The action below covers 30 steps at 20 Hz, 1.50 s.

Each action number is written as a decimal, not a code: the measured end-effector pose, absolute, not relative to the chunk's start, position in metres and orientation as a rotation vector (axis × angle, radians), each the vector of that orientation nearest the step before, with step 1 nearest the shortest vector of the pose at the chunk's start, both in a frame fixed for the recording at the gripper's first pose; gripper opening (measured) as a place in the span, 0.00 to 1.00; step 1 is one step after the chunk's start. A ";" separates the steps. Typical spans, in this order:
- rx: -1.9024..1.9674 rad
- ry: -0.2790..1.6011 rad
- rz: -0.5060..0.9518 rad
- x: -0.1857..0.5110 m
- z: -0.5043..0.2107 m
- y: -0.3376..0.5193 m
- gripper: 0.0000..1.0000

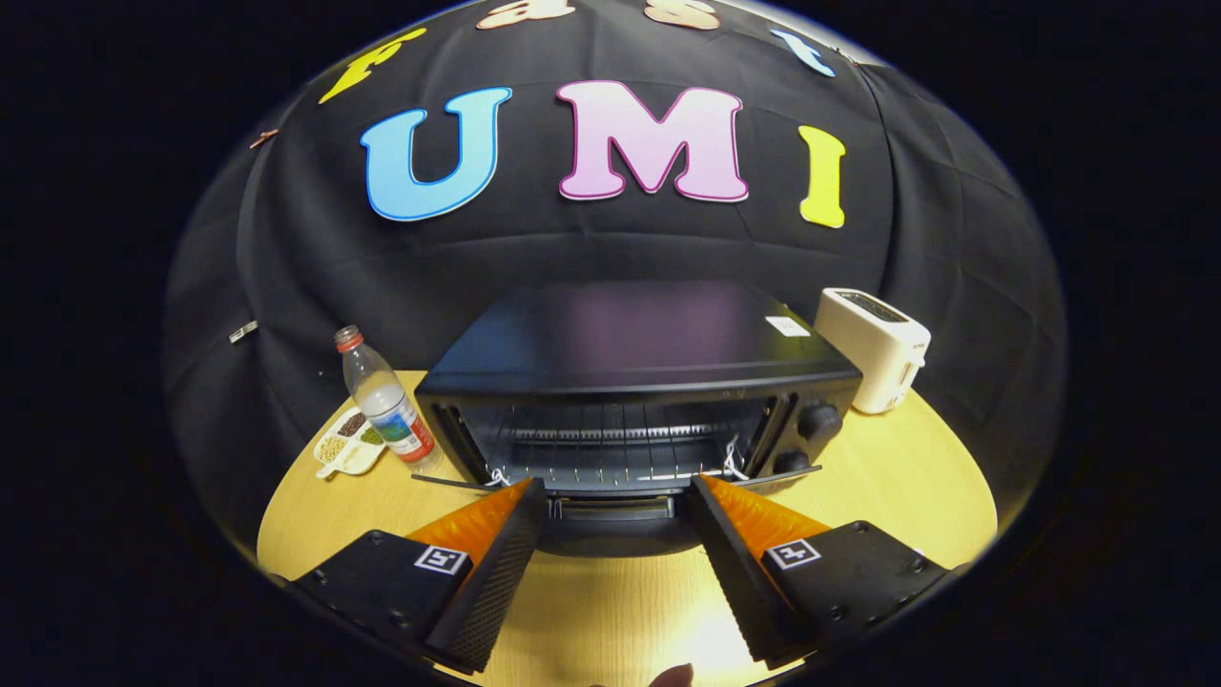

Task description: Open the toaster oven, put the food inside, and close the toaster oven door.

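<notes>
One black metal toaster oven (634,382) sits mid-table (887,477), door down, wire rack inside. Left of it: one clear plastic bottle (384,399), one divided dish (349,442). Right: one white toaster (876,349). Gripper (618,491) fingers apart, empty, before its door

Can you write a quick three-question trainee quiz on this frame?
1. True or false: the toaster oven door is down, its rack showing.
2. What stands between the oven and the divided dish? A) a mug B) a plastic bottle C) a kettle
3. Fill in: the gripper fingers are ____, holding nothing.

Key: 1 true; 2 B; 3 open
</notes>
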State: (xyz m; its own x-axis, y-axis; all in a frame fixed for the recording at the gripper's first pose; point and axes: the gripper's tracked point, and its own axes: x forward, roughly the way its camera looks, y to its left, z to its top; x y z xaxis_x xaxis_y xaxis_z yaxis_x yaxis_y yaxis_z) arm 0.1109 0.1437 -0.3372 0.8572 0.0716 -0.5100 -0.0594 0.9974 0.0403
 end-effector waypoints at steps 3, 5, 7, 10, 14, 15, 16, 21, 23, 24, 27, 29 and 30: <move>-0.006 0.571 0.074 0.089 -0.356 0.141 0.97; -0.019 0.601 0.077 0.076 -0.368 0.140 0.97; -0.036 0.637 0.079 0.066 -0.382 0.138 0.98; -0.044 0.700 0.085 0.048 -0.405 0.136 0.98; -0.029 0.785 0.082 0.028 -0.429 0.133 0.98; -0.032 0.794 0.086 0.025 -0.430 0.132 0.98; -0.033 0.800 0.091 0.020 -0.431 0.131 0.98; 0.008 0.836 0.125 0.001 -0.416 0.123 0.98; 0.030 0.865 0.147 -0.012 -0.402 0.111 0.98; 0.034 0.881 0.155 -0.019 -0.395 0.101 0.98; 0.029 0.922 0.179 -0.035 -0.378 0.063 0.98; -0.007 0.956 0.169 -0.044 -0.372 0.026 0.98; -0.016 0.969 0.163 -0.047 -0.369 0.008 0.98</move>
